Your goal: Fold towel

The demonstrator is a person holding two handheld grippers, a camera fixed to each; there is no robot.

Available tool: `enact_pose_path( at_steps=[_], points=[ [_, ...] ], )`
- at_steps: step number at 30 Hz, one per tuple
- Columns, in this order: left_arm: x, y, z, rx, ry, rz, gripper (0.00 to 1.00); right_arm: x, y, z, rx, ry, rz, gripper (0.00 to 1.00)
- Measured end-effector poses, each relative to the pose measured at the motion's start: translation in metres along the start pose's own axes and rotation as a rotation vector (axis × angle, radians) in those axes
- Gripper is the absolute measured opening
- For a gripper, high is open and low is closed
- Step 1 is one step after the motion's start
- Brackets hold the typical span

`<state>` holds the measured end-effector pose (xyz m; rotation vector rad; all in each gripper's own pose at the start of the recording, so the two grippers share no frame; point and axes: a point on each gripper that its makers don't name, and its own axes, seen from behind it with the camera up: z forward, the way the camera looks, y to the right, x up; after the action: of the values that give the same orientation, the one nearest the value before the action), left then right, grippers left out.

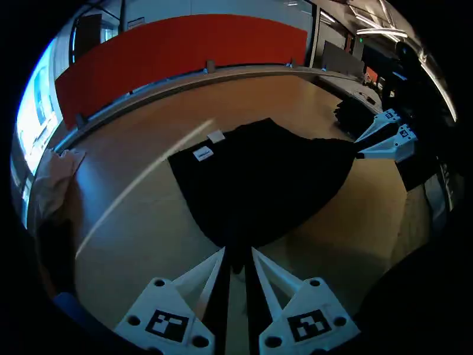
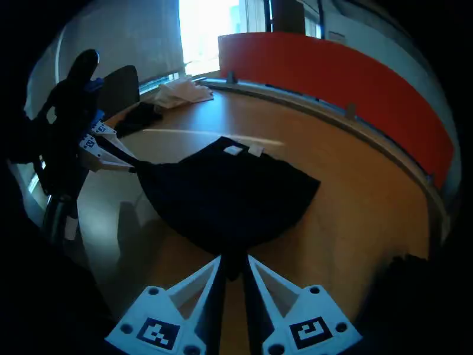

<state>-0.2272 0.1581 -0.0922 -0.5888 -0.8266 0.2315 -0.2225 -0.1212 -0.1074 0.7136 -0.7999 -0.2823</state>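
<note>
Towel, black, lies spread on the desk. I read the left claw as clamped on one near corner and the right claw as clamped on the other, fingers closed onto cloth. The held edge spans between the claws; the body extends straight ahead of both. The far edge, marked by white tags, lies directly forward, so I judge the fold runs that way.
</note>
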Motion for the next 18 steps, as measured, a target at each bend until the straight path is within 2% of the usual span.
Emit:
enact_pose_path(
  at_steps=[9, 18],
  points=[
    [0.015, 0.001, -0.026, 0.002, 0.016, 0.007, 0.15, 0.02, -0.01, -0.024, 0.017, 0.029, 0.015, 0.17],
    [0.025, 0.005, -0.043, -0.003, 0.024, 0.009, 0.15, 0.024, -0.018, -0.041, 0.033, 0.022, 0.012, 0.17]
  ],
)
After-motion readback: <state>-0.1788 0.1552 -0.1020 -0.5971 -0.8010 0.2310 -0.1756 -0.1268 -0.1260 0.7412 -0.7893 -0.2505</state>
